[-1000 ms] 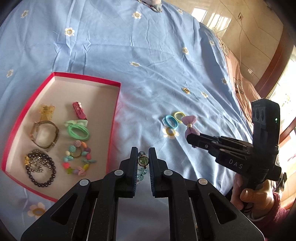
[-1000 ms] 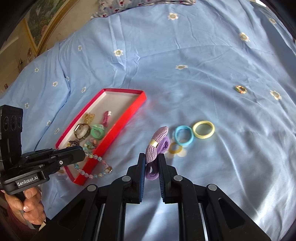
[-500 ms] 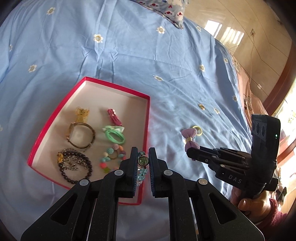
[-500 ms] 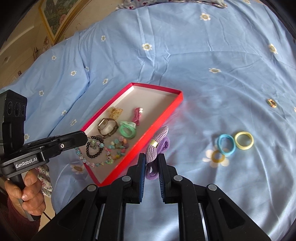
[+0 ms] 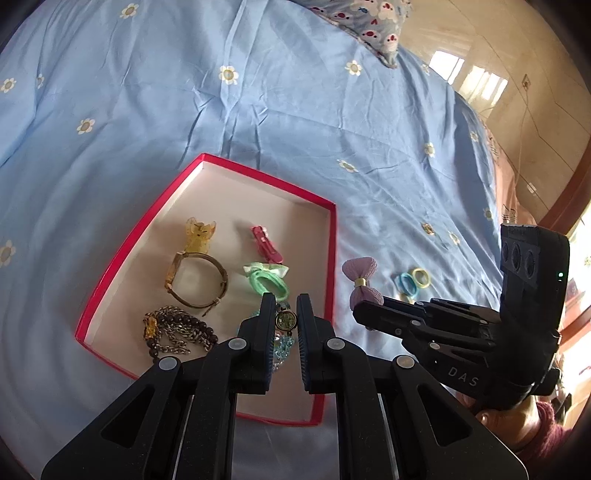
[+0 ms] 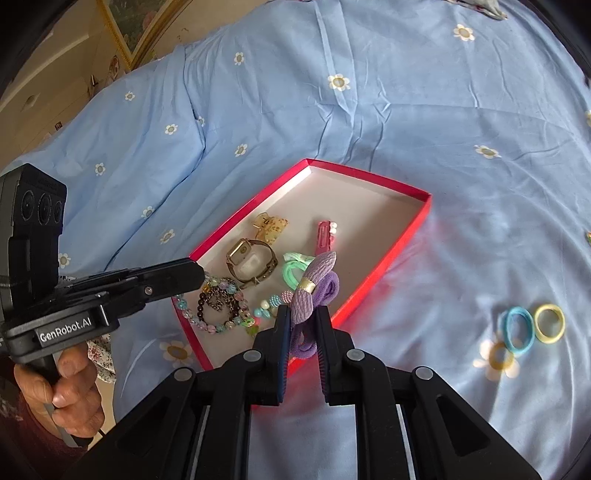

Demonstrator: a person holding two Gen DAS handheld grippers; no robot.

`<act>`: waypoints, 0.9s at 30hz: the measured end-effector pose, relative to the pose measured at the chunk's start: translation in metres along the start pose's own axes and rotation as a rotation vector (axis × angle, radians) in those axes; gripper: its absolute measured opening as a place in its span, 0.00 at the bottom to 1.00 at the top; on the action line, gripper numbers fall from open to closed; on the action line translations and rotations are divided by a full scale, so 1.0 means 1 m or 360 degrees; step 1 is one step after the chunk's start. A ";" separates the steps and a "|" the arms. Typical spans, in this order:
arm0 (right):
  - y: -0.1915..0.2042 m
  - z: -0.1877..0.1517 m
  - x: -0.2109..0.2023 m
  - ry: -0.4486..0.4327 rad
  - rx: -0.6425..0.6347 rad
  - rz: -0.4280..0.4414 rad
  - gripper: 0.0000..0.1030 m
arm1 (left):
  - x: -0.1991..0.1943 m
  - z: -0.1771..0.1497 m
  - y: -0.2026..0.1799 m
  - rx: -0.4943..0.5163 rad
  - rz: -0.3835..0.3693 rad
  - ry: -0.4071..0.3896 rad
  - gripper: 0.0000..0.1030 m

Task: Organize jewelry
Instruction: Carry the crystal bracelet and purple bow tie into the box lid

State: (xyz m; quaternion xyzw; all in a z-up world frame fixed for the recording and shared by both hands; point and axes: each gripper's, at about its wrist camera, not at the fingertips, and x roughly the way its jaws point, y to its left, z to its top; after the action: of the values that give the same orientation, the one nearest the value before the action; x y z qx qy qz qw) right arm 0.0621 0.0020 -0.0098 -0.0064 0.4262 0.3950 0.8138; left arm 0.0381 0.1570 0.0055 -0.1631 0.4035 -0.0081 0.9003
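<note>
A red tray [image 5: 334, 236] [image 6: 413, 229] lies on the blue bedspread and holds a watch [image 5: 195, 280], a yellow claw clip [image 5: 199, 230], a pink clip [image 5: 266, 245], a green hair tie [image 5: 267, 282] and a dark bead bracelet [image 5: 173, 330]. My left gripper [image 5: 282, 314] is shut on a pale bead bracelet with a round charm [image 5: 286, 320], hanging over the tray's near part; the bracelet also shows in the right wrist view [image 6: 218, 325]. My right gripper [image 6: 301, 314] is shut on a purple bow hair tie [image 6: 314, 284] above the tray's right edge.
Blue [image 6: 517, 328] and yellow [image 6: 549, 323] hair ties and a small orange one [image 6: 496, 356] lie on the bedspread right of the tray. A patterned pillow [image 5: 369, 22] sits at the bed's far edge. The floor lies beyond the bed on the right.
Both grippers have moved left, toward the tray, each still holding its item. The bracelet now hangs over the tray and the purple bow is above its right edge.
</note>
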 end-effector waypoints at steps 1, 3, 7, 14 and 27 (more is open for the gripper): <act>0.001 0.002 0.005 0.0009 -0.0004 0.0010 0.13 | 0.003 0.001 0.002 -0.0010 0.0003 0.0005 0.09; 0.003 0.005 0.012 0.0028 -0.0011 0.0028 0.13 | 0.012 0.002 0.009 -0.0039 0.0012 0.0022 0.09; 0.006 0.010 0.033 0.0084 -0.0039 0.0045 0.13 | 0.026 0.001 0.024 -0.0099 0.0011 0.0054 0.09; 0.000 0.013 0.064 0.0195 -0.0056 0.0014 0.13 | 0.044 -0.001 0.045 -0.0140 0.0094 0.0089 0.09; 0.000 0.011 0.088 0.0285 -0.0101 0.0000 0.16 | 0.062 -0.006 0.061 -0.0171 0.0162 0.0144 0.10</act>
State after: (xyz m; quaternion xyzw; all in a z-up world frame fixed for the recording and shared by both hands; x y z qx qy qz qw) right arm 0.0984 0.0616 -0.0640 -0.0676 0.4846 0.4062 0.7718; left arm 0.0683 0.2045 -0.0613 -0.1898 0.4515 0.0520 0.8703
